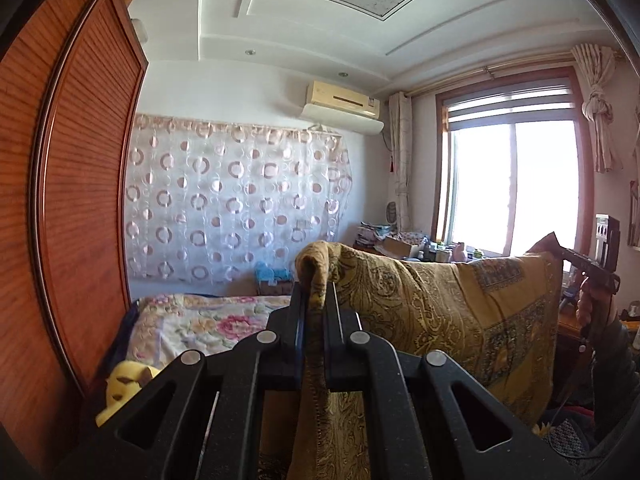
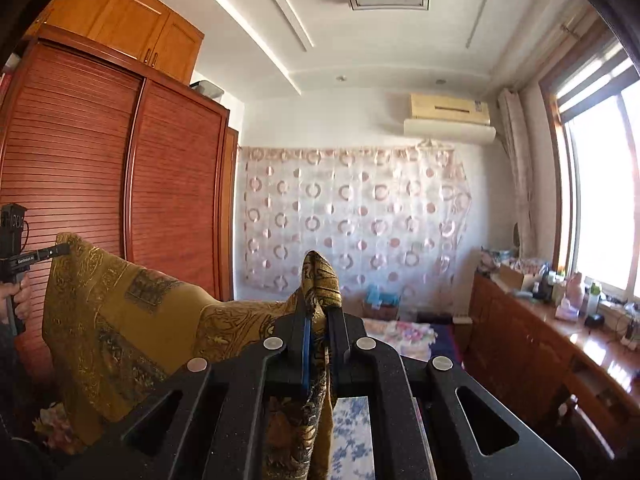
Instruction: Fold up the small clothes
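**Both tools clamped on the cloth, no fold made yet**

Left tool (image 1: 316, 300) sits low in the middle of its own frame, jaws pinched tight on a bunched corner of the mustard-yellow paisley cloth (image 1: 440, 320). Same story on the other side: the right tool (image 2: 318, 320) is low centre in its frame, closed down hard on the opposite corner, with a tuft of fabric poking up above the fingers. Each one also shows up small in the other's view, at the far right and far left edges, so the two are well apart.

The cloth itself is up in the air, strung between the two tools. It sags a bit in the middle and hangs down out of the bottom of both frames. Nothing of it is resting on the bed (image 1: 208, 320), which sits lower left behind it with its floral cover.

Progress-wise I'd call this early. The piece is picked up and spread by two corners, which is the setup. I can't see a crease or doubled-over layer anywhere, so the actual folding and the laying down look like they're all left to do.
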The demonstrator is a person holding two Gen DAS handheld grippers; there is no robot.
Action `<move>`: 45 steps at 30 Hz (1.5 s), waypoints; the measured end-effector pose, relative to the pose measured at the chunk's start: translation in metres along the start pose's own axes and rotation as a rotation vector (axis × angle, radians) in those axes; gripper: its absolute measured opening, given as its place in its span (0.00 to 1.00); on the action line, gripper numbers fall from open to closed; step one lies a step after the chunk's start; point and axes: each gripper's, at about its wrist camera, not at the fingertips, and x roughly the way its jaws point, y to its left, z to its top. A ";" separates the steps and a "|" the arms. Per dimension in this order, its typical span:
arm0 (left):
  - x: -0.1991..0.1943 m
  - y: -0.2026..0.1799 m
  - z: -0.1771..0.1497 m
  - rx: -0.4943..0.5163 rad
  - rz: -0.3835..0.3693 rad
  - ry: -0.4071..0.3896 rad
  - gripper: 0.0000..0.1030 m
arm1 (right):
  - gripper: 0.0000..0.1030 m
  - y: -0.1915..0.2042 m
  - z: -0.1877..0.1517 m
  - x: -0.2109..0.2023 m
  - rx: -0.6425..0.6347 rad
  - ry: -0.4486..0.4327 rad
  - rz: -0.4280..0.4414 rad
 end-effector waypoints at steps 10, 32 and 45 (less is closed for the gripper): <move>0.151 0.045 -0.013 0.025 0.155 0.160 0.09 | 0.06 0.022 -0.015 0.180 -0.027 0.251 -0.095; 0.198 0.040 -0.223 -0.024 0.076 0.609 0.73 | 0.43 -0.030 -0.203 0.298 0.069 0.695 -0.038; 0.171 0.057 -0.297 -0.120 0.139 0.730 0.73 | 0.43 -0.064 -0.235 0.271 0.181 0.800 -0.054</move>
